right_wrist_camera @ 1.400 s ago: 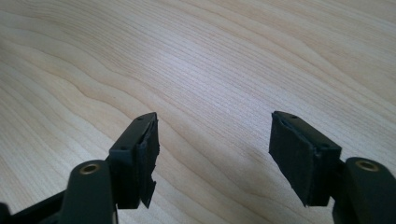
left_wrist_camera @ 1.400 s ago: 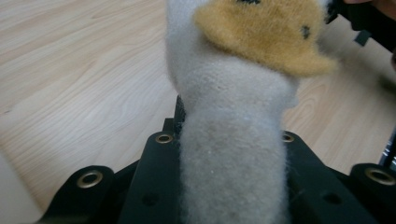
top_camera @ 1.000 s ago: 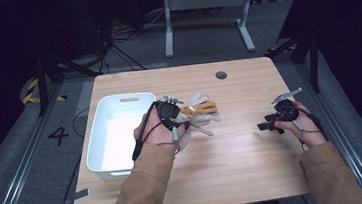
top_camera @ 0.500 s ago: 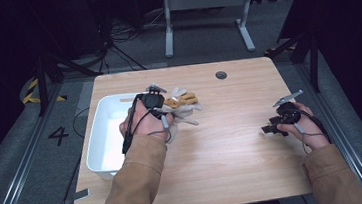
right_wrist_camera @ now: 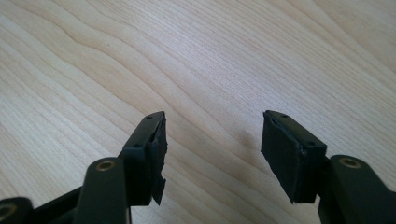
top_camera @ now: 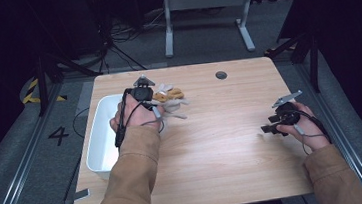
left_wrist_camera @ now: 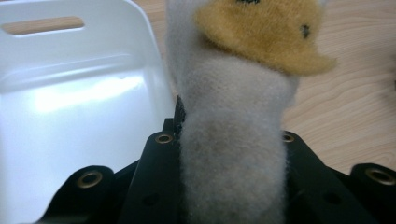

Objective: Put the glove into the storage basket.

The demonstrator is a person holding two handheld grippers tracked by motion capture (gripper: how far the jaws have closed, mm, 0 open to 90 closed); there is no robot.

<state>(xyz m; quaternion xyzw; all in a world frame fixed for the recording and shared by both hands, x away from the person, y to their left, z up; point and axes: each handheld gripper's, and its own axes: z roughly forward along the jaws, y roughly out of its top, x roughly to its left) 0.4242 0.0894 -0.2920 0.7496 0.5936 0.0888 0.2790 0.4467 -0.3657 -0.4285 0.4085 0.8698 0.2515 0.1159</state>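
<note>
Left hand-held gripper [top_camera: 155, 103] clamped on plush toy [left_wrist_camera: 233, 140] by white bin [top_camera: 103, 134], right hand-held gripper [right_wrist_camera: 212, 154] spread over wood table [top_camera: 223, 143], dark rm.

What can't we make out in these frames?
- Grey and tan plush toy: left gripper view cuts off its top and bottom; whole shape unknown.
- Left gripper jaws: plush fills the gap in its own view, the hand and gripper body cover them in the high view.
- White plastic bin: near part of the floor hidden by the forearm in the high view.
- Right gripper: jaws apart over bare wooden table; height above it unclear.
</note>
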